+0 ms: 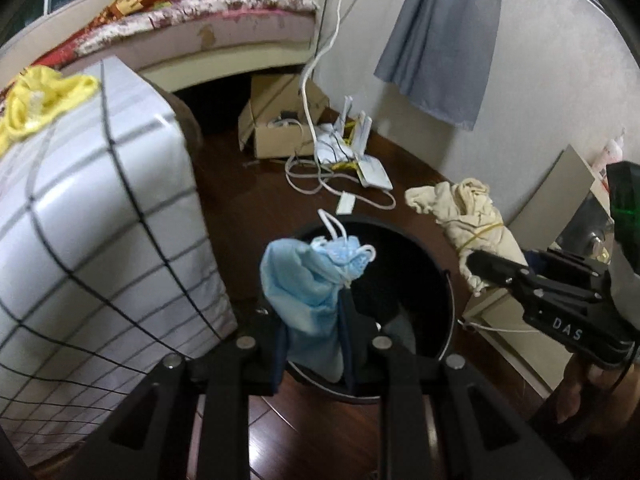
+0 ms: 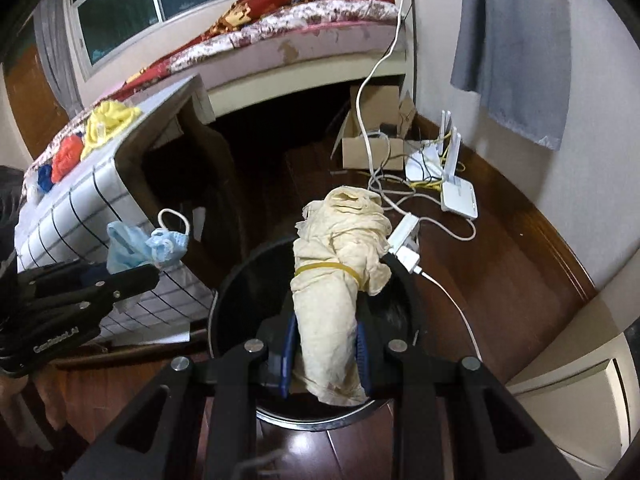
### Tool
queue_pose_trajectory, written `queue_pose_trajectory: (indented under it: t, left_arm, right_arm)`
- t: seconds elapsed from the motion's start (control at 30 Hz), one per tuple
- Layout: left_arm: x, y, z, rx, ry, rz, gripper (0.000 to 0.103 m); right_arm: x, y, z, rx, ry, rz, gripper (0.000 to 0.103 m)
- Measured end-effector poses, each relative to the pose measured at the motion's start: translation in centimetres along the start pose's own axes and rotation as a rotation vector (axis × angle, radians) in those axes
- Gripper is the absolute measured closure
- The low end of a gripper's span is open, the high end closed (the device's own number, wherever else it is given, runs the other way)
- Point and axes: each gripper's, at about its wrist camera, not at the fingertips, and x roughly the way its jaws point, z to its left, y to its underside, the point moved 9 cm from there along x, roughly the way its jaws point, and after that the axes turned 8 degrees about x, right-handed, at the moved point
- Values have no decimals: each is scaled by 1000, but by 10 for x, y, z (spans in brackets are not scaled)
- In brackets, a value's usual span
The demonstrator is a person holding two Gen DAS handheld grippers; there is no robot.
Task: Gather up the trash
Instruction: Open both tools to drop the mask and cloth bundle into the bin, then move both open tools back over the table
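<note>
The blue face mask [image 1: 308, 292] is pinched by the left gripper [image 1: 312, 344], the cream rag bundle [image 2: 336, 280] by the right gripper [image 2: 326, 356], above the black bin [image 2: 236, 292]. The mask's ear loops may snag on the fingers at release, leaving it apparently hanging outside the rim.

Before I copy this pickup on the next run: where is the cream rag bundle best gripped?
Grip the cream rag bundle on its rolled lower half, below the yellow rubber band, as the right gripper does now. That part is tight and even; the top flares into loose folds. Come along its length, with the jaws closing across the roll.
</note>
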Motion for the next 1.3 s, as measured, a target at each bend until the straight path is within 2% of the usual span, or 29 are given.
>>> queue_pose_trajectory:
  t: [0.3,0.43,0.47,0.5,0.53,0.57,0.6,0.87,1.3]
  left_arm:
    - [34,3,-10,-22,55,65,79]
    - [41,-2,-11,-23,89,67,73]
    - [43,-3,-12,-33,109,65,51]
    - [45,-2,-9,-45,106,66,15]
    - [44,1,-3,-64,75,64,3]
    - [42,2,0,-72,59,53,1]
    - [40,5,4,-81,43,47,1]
    - [39,33,31,-112,-75,87,1]
    - [12,38,38,-121,-110,55,1]
  right_arm:
    - [28,14,3,-27,-2,82,76]
    - [38,14,3,-29,-3,103,75]
    - [40,15,3,-25,-6,112,75]
    - [44,16,2,-24,-3,128,65]
    - [49,18,-1,-21,26,143,54]
    - [52,19,-6,-10,55,144,20]
    - [55,21,-11,2,73,146,1]
    - [50,17,-34,29,161,113,1]
    - [41,16,-19,0,158,90,1]
